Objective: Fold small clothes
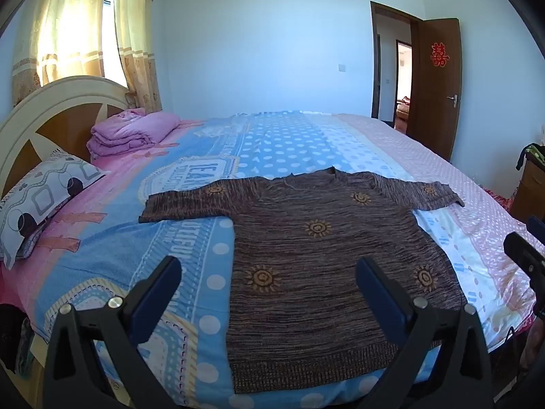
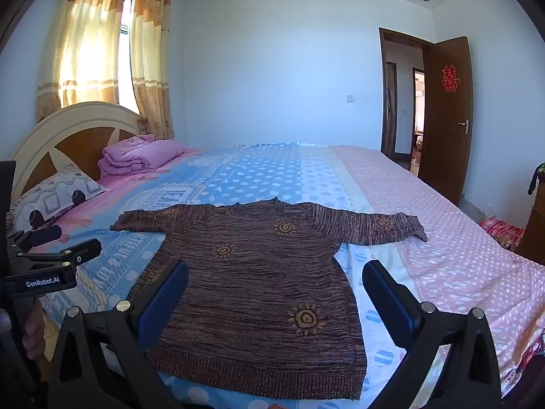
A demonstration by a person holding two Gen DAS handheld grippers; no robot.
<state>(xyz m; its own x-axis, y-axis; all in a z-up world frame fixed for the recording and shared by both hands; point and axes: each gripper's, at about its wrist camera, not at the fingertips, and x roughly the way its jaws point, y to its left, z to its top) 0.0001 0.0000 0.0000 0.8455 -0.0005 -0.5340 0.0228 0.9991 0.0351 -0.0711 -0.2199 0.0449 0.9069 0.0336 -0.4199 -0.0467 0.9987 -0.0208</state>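
A brown knitted sweater (image 1: pixel 316 255) with yellow sun motifs lies flat on the bed, sleeves spread out to both sides, hem toward me; it also shows in the right wrist view (image 2: pixel 259 293). My left gripper (image 1: pixel 269 293) is open and empty, held above the sweater's hem at its left half. My right gripper (image 2: pixel 276 300) is open and empty, held above the hem at its right half. The right gripper shows at the right edge of the left wrist view (image 1: pixel 524 259), and the left gripper shows at the left edge of the right wrist view (image 2: pixel 51 266).
The bed has a blue, white and pink patterned sheet (image 1: pixel 279 143). A folded pink quilt (image 1: pixel 133 133) and a patterned pillow (image 1: pixel 41 194) lie by the headboard (image 1: pixel 51 109) at the left. An open brown door (image 1: pixel 436 85) stands at the far right. A wooden cabinet (image 1: pixel 531 184) is beside the bed.
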